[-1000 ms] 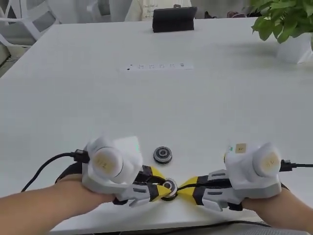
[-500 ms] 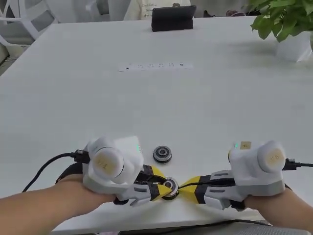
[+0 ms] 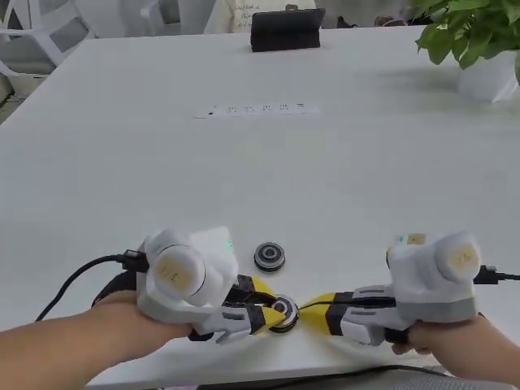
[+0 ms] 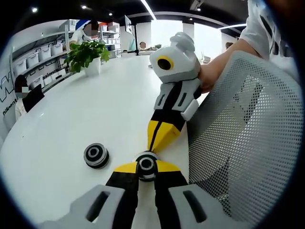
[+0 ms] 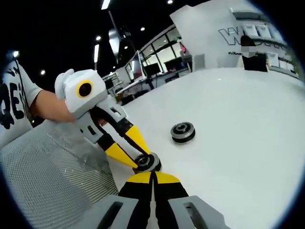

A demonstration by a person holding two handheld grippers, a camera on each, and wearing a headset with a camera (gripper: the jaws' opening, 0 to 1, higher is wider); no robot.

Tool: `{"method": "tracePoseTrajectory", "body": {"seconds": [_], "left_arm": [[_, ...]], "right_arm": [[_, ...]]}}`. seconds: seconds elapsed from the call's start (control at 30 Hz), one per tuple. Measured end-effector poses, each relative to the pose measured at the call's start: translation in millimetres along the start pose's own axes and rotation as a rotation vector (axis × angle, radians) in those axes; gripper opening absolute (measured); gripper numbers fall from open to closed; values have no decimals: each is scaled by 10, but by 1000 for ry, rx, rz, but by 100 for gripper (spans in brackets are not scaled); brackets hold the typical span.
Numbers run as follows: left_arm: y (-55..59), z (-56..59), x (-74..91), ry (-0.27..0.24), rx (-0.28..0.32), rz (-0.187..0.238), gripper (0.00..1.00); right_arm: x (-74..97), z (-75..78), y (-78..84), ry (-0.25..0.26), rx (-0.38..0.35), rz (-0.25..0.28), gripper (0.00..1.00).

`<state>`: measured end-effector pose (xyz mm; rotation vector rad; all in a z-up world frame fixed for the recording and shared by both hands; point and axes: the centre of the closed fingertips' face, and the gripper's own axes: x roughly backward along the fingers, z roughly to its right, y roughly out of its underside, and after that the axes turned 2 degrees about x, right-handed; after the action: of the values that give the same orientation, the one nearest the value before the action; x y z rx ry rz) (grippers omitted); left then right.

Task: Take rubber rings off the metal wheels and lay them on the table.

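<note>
Left gripper (image 4: 146, 168): jaws narrow, clamped on wheel (image 3: 283, 309) at near edge of table (image 3: 341, 179). Right gripper (image 5: 153, 175): jaws pressed together, tips meeting same wheel from opposite side; whether they pinch its rubber ring, cannot tell. Second wheel (image 3: 270, 256), black ring on, lies flat on table just beyond grippers. Potted plant (image 3: 465, 34) at far right corner.

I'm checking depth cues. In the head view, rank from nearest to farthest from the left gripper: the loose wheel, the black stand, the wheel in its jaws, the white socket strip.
1. Held wheel, in the jaws of the left gripper.
2. Loose wheel, just beyond on the table.
3. Socket strip, mid-table.
4. Black stand, far edge.
</note>
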<state>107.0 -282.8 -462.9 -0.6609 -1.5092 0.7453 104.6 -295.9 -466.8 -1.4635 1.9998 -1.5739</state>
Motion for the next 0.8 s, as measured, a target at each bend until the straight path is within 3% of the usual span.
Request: {"method": "tracePoseTrajectory", "body": {"seconds": [0.5,0.8], "left_arm": [[-9,-13,-10,-12,9,0,6],[-8,-17,-12,-12,10,1,6]], "right_arm": [[-10,-18,-18,13,4,-13,0],[-35,-63,-47,-7,13,-5,0]]}}
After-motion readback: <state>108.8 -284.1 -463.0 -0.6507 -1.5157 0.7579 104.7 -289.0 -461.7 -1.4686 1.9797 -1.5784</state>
